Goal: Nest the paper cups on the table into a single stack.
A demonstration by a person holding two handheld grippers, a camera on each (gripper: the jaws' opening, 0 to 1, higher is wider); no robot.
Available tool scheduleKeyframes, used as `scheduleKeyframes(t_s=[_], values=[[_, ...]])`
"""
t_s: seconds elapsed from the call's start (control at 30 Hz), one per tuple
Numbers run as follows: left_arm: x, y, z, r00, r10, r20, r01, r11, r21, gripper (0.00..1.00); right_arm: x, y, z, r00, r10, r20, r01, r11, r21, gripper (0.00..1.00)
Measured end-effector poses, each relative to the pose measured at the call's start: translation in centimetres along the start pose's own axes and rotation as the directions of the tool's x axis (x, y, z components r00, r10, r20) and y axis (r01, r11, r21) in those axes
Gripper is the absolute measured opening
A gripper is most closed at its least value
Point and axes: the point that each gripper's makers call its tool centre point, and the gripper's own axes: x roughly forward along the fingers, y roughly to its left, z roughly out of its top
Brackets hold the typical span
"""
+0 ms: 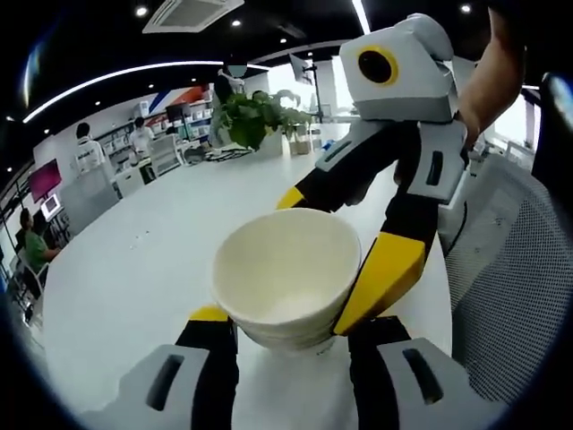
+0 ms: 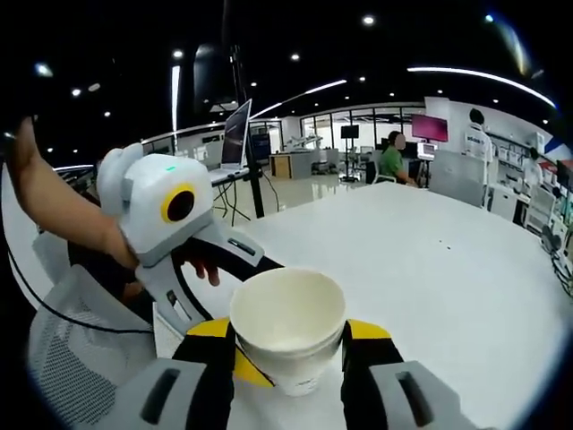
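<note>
Nesting looking near done: both the left gripper (image 1: 288,333) and right gripper (image 2: 288,351) are clamping fingers on the cup stack (image 1: 286,282), sitting on the white surface (image 1: 134,269); no loose cups visible.

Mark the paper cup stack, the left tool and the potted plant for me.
paper cup stack (image 1: 286,269): left gripper view, inner wall of the top cup.
left tool (image 1: 291,336): left gripper view, midway between its yellow tips, at the stack's base.
potted plant (image 1: 253,116): left gripper view, leaves, far end of the table.
</note>
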Motion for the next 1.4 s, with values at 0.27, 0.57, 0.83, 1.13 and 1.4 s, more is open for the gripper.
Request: scheduleKeyframes(t_s=[0.27, 0.57, 0.83, 1.13, 1.4], values=[[0.4, 0.8, 0.1, 1.0, -0.001, -0.006, 0.001, 1.0, 0.007, 0.48, 0.4, -0.7, 0.2, 1.0, -0.007, 0.002, 0.007, 1.0, 0.002, 0.46], [0.8, 1.9, 0.1, 1.0, -0.001, -0.012, 0.001, 1.0, 0.005, 0.48, 1.1, -1.8, 0.6, 1.0, -0.008, 0.005, 0.008, 1.0, -0.002, 0.46], [1.4, 2.9, 0.1, 1.0, 0.001, -0.023, -0.001, 1.0, 0.007, 0.48, 1.7, -2.8, 0.7, 1.0, -0.007, 0.004, 0.007, 1.0, -0.006, 0.46], [2.0, 3.8, 0.0, 0.999, 0.003, -0.039, -0.002, 1.0, 0.018, 0.48, 2.4, -3.8, 0.8, 1.0, -0.013, 0.009, 0.013, 1.0, -0.006, 0.46], [2.6, 4.8, 0.0, 0.999, 0.006, -0.053, -0.004, 1.0, 0.027, 0.47, 3.0, -4.8, 0.9, 1.0, -0.021, 0.013, 0.021, 1.0, 0.002, 0.46]])
